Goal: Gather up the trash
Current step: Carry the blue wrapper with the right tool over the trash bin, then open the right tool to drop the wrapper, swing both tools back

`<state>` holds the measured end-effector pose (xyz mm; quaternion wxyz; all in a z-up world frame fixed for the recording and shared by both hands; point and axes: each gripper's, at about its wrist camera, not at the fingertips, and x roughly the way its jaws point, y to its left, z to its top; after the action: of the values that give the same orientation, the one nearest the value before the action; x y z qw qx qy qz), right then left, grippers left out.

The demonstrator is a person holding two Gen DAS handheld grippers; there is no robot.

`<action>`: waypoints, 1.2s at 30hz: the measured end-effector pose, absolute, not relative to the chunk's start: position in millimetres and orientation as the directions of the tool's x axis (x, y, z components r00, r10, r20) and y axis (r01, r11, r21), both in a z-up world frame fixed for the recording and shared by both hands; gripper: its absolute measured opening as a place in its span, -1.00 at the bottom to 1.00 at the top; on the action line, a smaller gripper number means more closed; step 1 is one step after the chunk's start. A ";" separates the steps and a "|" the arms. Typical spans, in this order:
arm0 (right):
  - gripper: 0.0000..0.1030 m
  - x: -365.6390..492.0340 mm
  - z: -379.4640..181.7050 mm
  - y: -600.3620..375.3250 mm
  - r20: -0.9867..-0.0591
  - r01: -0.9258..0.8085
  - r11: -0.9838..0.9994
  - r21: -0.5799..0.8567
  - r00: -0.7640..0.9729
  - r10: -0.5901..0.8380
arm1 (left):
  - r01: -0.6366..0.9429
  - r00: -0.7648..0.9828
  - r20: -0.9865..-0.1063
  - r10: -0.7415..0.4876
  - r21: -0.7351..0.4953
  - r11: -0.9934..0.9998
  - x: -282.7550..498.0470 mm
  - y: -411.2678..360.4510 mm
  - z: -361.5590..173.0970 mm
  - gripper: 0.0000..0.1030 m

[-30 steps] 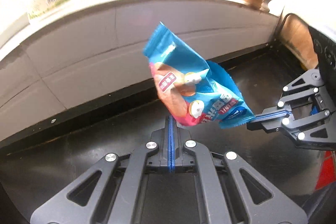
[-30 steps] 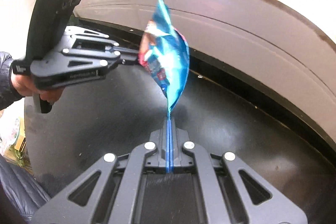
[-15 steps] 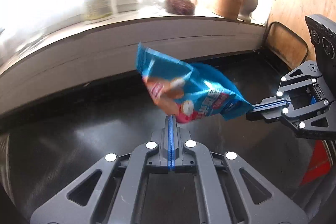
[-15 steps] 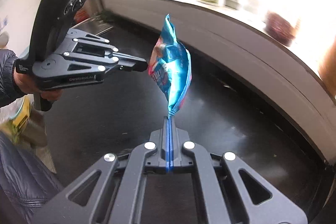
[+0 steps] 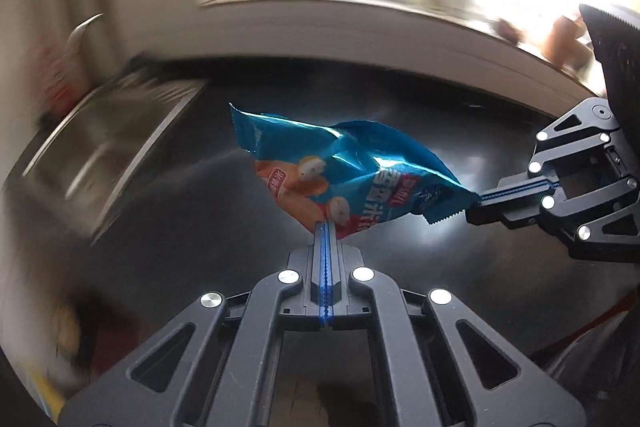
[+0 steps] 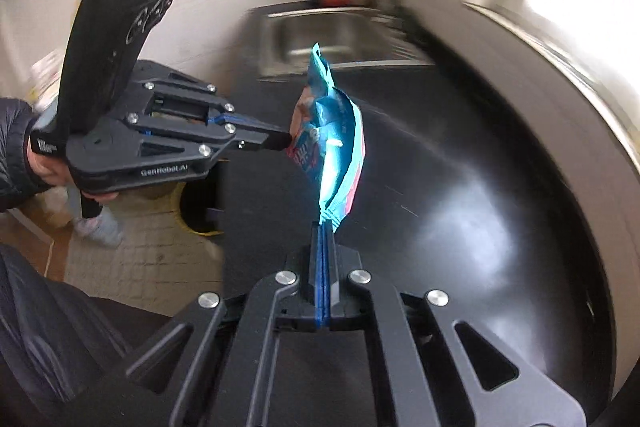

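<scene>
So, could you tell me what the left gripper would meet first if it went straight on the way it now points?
The left gripper, jaws shut on the blue snack bag, points down at the black countertop; that surface likely comes first, though depth is unclear.

1. Your left gripper [image 5: 326,227] points downward, its jaws pinched together on the snack packet [image 5: 340,171] just ahead of its fingertips.
2. Your right gripper [image 6: 325,227] is likewise clamped on the packet's crimped end.
3. Your left hand [image 6: 56,167], in a dark sleeve, grasps the handle.
</scene>
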<state>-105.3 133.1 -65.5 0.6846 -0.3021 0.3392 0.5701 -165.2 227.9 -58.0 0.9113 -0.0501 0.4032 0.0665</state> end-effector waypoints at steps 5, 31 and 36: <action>-0.98 -158.8 -86.2 228.0 -0.828 -0.999 -0.032 0.023 -0.037 0.559 | -0.390 0.601 -0.766 0.229 -0.031 0.920 -256.5 291.6 -67.0 -1.00; -0.97 -258.4 -299.5 480.2 -0.975 -0.976 -0.160 0.146 -0.169 0.143 | -0.704 0.391 -0.896 0.211 -0.143 0.695 -389.5 437.8 -235.2 -0.99; 0.64 -254.0 -283.1 478.6 -0.958 -0.976 -0.171 0.133 -0.170 0.229 | -0.739 0.396 -0.888 0.233 -0.157 0.655 -398.1 442.5 -238.2 0.63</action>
<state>-254.0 478.6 -283.1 0.4772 -0.4324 0.4321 0.6313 -398.1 442.5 -238.2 0.7879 -0.2777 0.4549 0.3085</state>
